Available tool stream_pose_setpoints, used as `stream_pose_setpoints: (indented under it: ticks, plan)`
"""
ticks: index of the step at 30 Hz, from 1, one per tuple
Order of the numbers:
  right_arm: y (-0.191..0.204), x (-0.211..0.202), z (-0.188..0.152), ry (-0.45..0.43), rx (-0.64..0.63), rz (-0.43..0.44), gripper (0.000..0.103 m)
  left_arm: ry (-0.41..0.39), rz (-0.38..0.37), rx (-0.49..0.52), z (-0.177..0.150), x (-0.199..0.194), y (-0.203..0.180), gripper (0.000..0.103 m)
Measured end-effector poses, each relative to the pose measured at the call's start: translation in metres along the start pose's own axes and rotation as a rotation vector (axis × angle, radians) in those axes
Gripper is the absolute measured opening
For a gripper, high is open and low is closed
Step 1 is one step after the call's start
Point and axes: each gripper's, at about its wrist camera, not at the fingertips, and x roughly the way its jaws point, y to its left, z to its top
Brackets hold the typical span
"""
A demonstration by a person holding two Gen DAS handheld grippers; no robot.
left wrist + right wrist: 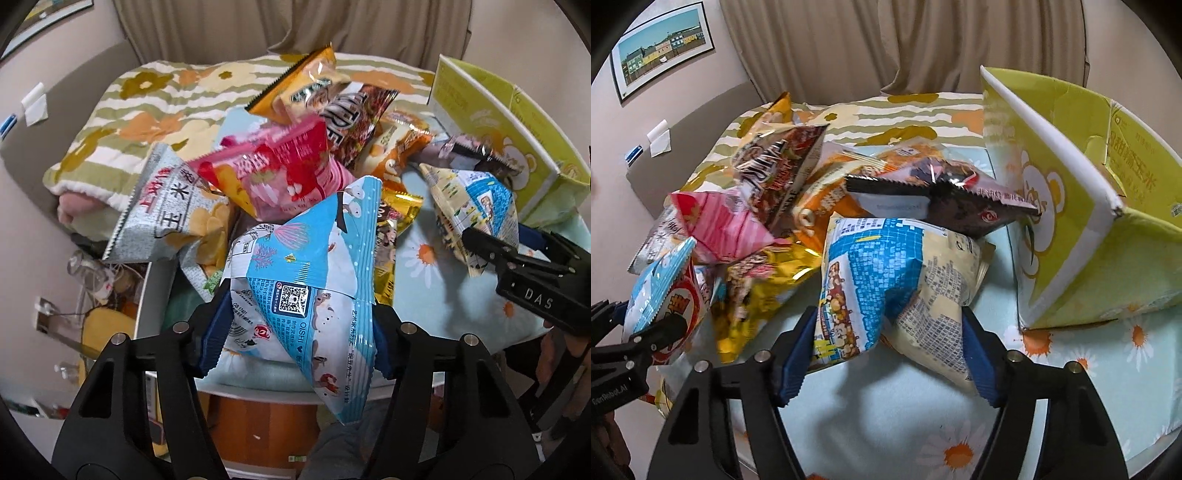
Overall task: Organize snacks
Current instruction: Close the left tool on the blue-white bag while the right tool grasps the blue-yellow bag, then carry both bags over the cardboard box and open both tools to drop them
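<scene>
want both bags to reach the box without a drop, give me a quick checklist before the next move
1. Left gripper shut on the light blue bag: ok.
2. Right gripper shut on the blue and cream bag: ok.
3. Yellow-green box open towards the bags: ok.
4. Box free inside: cannot tell.
5. Black bag clear of the box mouth: not ok, its corner touches the flap.

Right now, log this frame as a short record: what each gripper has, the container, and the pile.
left gripper: shut on light-blue Oishi snack bag
right gripper: shut on blue-and-cream snack bag
container: open yellow-green cardboard box, right of the pile, no snacks visible inside
pile: mixed snack bags heaped on daisy-print cloth
</scene>
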Motion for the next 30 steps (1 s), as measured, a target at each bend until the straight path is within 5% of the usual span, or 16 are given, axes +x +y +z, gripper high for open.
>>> stream_pose_setpoints:
  ticks: [10,16,30]
  plan:
    - [0.010,-0.067,0.011,-0.085,0.009,0.019,0.068,-0.094,-0.046,-0.007,0.007,-0.060,0.002,0.060]
    - [-0.006,-0.117,0.031,-0.159,0.037,0.015,0.068,-0.193,-0.089,0.026,0.038,-0.096,-0.017,0.060]
    - [-0.138,-0.165,0.083,-0.218,0.092,-0.090,0.068,-0.330,-0.239,0.118,0.152,-0.114,-0.167,0.060]
